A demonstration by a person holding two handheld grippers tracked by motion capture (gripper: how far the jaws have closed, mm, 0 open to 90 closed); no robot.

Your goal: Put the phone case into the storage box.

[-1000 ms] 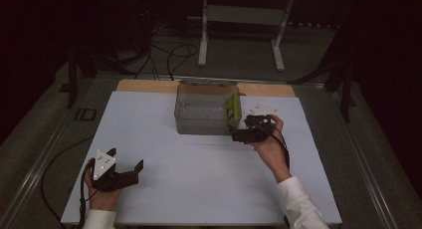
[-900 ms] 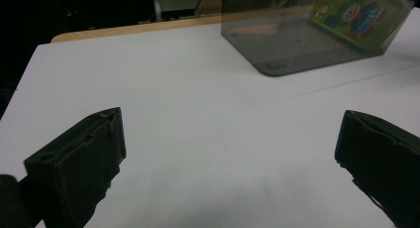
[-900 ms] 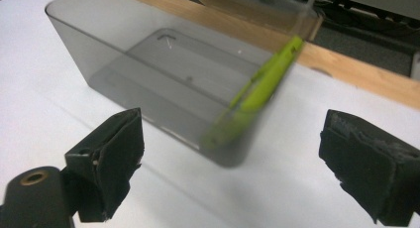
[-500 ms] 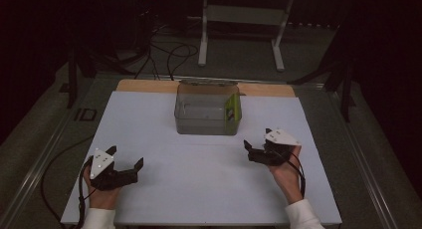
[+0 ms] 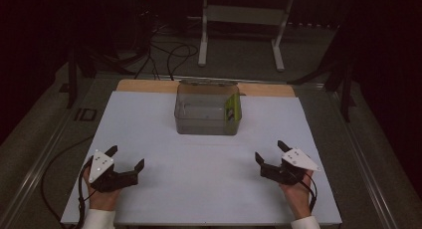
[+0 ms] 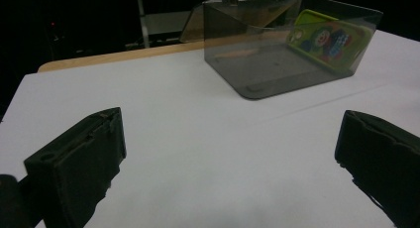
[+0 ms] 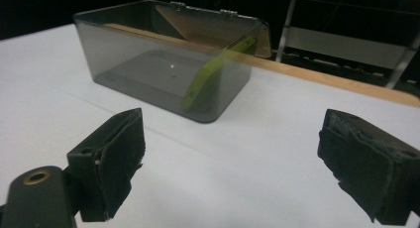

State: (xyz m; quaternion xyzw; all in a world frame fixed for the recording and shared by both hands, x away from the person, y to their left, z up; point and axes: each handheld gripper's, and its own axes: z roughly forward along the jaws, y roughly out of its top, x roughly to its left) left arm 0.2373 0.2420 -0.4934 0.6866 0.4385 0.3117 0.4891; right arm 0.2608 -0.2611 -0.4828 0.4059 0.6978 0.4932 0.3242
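High view: left gripper (image 5: 125, 158) and right gripper (image 5: 268, 153) rest at the near counter (image 5: 209, 189) corners, jaws wide apart, both empty. Smoky plastic box (image 5: 206, 114) sits far centre, lid back, green card (image 5: 232, 107) leaning inside its right wall. Card probably light, stiff, slick; pinch its top edge.

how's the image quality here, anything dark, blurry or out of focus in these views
High view: dim overall, the floor behind the white table nearly black, and soft, so the green card in the smoky box shows no detail. Left gripper view: the box is fairly sharp and the card's cartoon print reads, while the near jaws blur. Right gripper view: similar, near jaws soft, background dark.
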